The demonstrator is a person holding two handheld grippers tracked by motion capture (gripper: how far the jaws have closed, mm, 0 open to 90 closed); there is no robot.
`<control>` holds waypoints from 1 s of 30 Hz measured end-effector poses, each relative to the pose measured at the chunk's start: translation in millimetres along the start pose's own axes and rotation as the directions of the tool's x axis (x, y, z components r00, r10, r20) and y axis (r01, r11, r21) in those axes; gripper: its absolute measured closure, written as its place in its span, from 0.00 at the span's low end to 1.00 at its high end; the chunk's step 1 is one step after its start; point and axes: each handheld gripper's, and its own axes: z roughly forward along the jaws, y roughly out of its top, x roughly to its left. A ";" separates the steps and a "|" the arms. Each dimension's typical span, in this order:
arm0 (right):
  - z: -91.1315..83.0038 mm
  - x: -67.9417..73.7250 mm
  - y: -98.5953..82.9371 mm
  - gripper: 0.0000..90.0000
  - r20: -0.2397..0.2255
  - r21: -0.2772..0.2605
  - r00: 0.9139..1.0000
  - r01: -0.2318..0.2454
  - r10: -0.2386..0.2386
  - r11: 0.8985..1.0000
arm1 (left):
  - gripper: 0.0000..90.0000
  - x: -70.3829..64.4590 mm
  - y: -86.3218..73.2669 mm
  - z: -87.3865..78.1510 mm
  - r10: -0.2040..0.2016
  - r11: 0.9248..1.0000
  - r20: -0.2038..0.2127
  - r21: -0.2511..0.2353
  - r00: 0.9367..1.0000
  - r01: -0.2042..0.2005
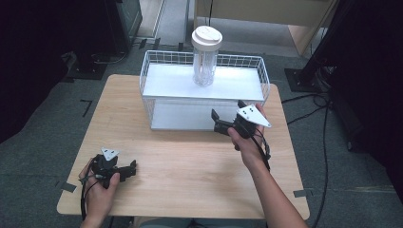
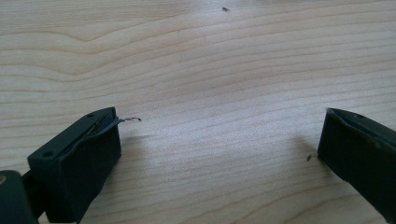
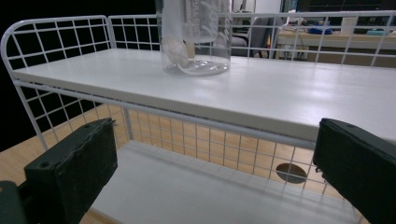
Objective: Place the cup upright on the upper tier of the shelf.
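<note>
Your right gripper sits just before the wire rack, jaws wide, empty. The tumbler stands on its top shelf. Your left gripper, well short of the rack, is likewise spread wide and empty.

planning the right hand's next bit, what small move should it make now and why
Probably lift the right gripper and ease it forward toward the clear tumbler. Its jaws are open and level with the front edge of the white wire shelf, below the tumbler, which stands upright on the top board, untouched.

Pale wood-grain tabletop, smooth and matt. White wire rack with smooth, faintly glossy shelves. Clear plastic tumbler. Matt black jaws.
</note>
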 end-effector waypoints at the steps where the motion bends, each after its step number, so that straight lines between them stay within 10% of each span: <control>1: -4.0 -2.2 -2.9 0.00 0.000 -0.001 1.000 0.005 -0.005 1.000 | 0.00 0.0 0.0 0.0 0.000 1.000 0.000 0.000 1.000 0.000; 30: -78.6 -37.1 -63.9 0.00 0.050 0.061 0.999 -0.024 0.021 0.998 | 0.00 -0.2 -0.1 -0.2 -0.003 1.000 0.001 0.001 1.000 0.003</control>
